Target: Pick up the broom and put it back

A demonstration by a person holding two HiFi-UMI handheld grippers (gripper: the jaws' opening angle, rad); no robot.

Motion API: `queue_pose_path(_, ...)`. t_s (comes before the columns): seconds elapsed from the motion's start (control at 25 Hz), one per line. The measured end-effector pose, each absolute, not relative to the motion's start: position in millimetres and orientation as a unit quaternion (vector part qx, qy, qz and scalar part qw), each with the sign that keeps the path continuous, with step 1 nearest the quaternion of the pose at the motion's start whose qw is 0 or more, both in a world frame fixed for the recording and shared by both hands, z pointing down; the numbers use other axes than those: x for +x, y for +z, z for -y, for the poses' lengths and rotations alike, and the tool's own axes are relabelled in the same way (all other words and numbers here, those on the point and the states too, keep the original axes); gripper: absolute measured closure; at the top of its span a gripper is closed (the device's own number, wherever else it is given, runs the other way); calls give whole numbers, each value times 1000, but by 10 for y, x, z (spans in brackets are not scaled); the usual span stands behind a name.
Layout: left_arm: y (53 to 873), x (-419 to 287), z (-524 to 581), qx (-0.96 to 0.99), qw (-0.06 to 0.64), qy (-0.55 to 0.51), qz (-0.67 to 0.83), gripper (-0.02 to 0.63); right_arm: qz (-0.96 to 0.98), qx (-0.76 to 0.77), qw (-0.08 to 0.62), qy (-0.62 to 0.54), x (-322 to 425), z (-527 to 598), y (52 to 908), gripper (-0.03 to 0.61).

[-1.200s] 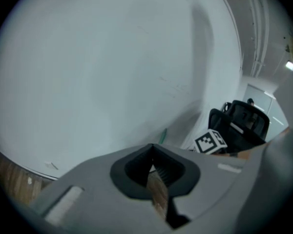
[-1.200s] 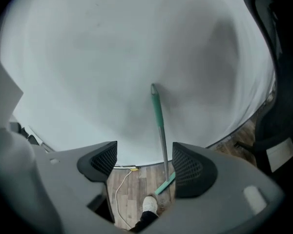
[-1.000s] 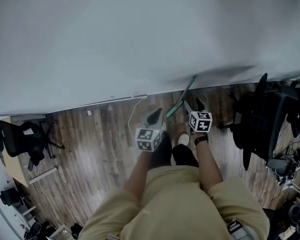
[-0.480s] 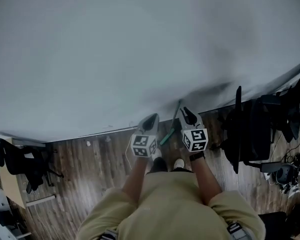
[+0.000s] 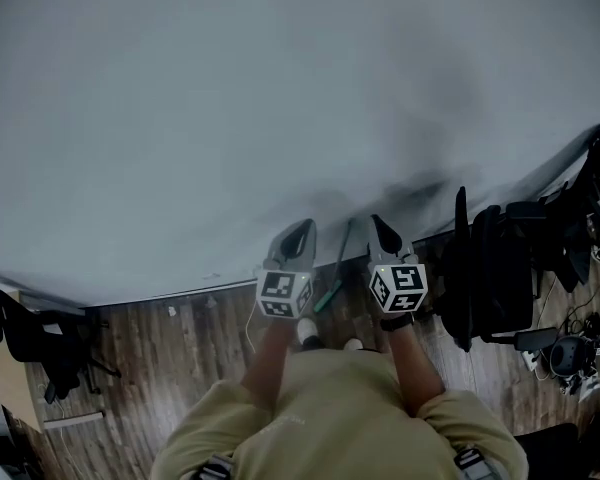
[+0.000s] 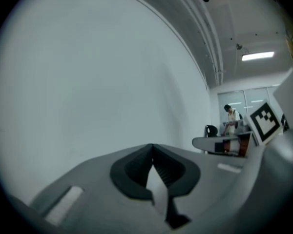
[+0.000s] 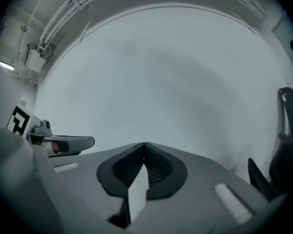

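While I stand facing a pale wall (image 5: 280, 88), I hold both tools out level in front of me at about the same height, one beside the other. My left gripper (image 5: 300, 228) has its jaws pressed together at the tips, with nothing between them; its own view (image 6: 152, 146) shows only bare wall beyond the closed tips. My right gripper (image 5: 382, 230) has just been closing its jaws, and they now meet with nothing between them (image 7: 144, 144).

The broom (image 5: 328, 293) is in neither tool. Seen from above, its thin green handle leans against the foot of the wall and shows in the gap between the two grippers, with its lower end down on the wood floor (image 5: 160, 348) near my shoes. I cannot make out its head.

A black office chair (image 5: 490, 268) stands to my right by the wall, and another (image 5: 40, 348) sits well apart on the left. In the left gripper view a person (image 6: 230, 118) stands far off at a desk.
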State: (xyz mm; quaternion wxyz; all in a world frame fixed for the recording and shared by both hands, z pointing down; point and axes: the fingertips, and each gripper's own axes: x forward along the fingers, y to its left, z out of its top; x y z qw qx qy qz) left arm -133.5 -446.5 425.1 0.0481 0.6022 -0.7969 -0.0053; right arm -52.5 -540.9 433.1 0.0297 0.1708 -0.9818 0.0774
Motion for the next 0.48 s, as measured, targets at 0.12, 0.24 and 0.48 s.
queue_pose_path(0.12, 4033, -1293, 4420, 599, 26, -1, 800, 612, 984, 167, 21, 58, -452, 5325, 4187, 574)
queue_pose_path(0.24, 3927, -1233, 4358, 598, 18, -6, 801, 612, 985, 163, 17, 49, -373, 5227, 4086, 574)
queue_pose_path(0.48, 3810, -956, 4278, 601, 23, -33, 798, 612, 983, 178, 16, 43, -44, 5166, 4026, 574)
